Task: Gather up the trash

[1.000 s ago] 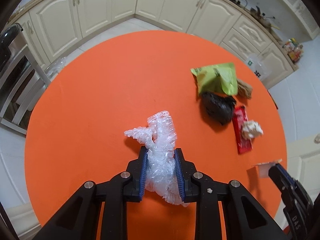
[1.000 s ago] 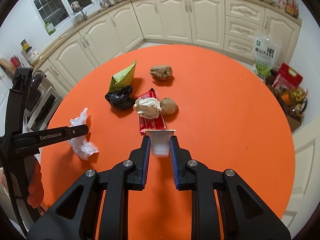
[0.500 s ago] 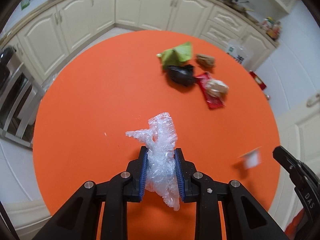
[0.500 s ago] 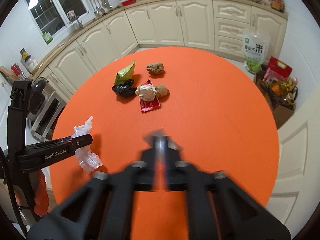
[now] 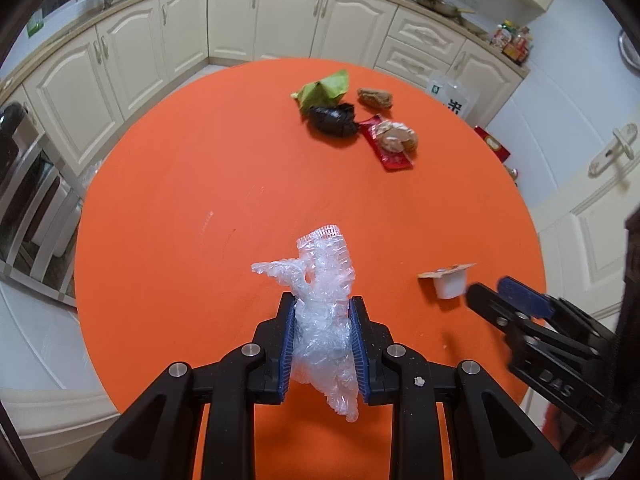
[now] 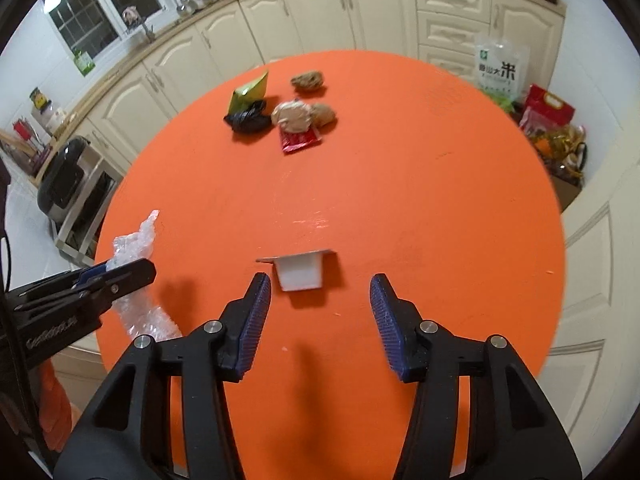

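Right wrist view, and there's the release: the right gripper (image 6: pixel 316 316) had the small white cup (image 6: pixel 300 272) pinched a second ago, and now its fingers (image 6: pixel 256 312) are spreading apart with nothing pressed between them. The cup sits in the open gap ahead of the tips, flange up, low over the near part of the orange bench (image 6: pixel 400 200), and whether it has landed yet or is dropping I cannot tell. In the left wrist view the same cup (image 5: pixel 450 280) shows just off the tip of the right gripper (image 5: pixel 504 300), toward the bench's near right edge. So that piece has been carried away from the far cluster and let go near the front; my read is that trash is being gathered to one near spot. Meanwhile the left gripper (image 5: pixel 323 340) has its fingers (image 5: pixel 288 344) clamped on the crumpled clear plastic wrap (image 5: pixel 324 304), held above the bench close to its near edge, a tail of film hanging below. Both tools pitch steeply downward, the left one coming in from the bench's left side in the right camera. Farther out, toward the far edge, the rest waits: a red wrapper (image 6: pixel 300 140) under a pale wad (image 6: pixel 292 114), a black bag scrap (image 6: pixel 246 118), a green packet (image 6: pixel 250 90) and a brown lump (image 6: pixel 307 79).
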Action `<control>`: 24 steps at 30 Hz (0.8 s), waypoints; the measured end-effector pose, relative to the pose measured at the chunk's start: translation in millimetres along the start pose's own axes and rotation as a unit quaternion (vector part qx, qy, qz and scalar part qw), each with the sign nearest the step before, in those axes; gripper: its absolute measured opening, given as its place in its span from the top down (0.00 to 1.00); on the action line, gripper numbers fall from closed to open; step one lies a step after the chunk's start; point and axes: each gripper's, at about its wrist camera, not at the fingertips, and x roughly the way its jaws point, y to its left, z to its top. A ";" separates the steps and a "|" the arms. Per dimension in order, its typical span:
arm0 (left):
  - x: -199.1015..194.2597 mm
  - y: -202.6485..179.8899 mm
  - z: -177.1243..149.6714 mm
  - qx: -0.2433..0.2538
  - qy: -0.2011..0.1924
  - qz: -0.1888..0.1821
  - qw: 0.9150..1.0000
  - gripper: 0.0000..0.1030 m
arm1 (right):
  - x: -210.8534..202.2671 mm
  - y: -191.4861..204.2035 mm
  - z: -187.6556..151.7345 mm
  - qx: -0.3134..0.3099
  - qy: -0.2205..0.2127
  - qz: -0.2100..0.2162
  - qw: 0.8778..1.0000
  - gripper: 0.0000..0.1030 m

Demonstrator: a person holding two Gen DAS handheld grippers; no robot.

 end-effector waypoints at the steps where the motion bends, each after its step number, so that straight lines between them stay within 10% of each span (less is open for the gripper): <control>1: 0.9 4.0 0.2 -0.004 0.001 0.001 1.000 0.79 | 9.3 3.8 2.1 0.001 0.008 -0.009 1.000 0.44; 9: 12.0 27.3 4.1 -0.017 0.009 0.015 1.000 0.79 | 40.1 24.7 6.7 -0.033 -0.005 -0.065 0.997 0.54; 24: 16.1 -0.3 -1.0 0.006 0.009 -0.001 1.000 0.79 | 2.6 -8.8 -5.9 0.014 -0.022 -0.040 0.999 0.55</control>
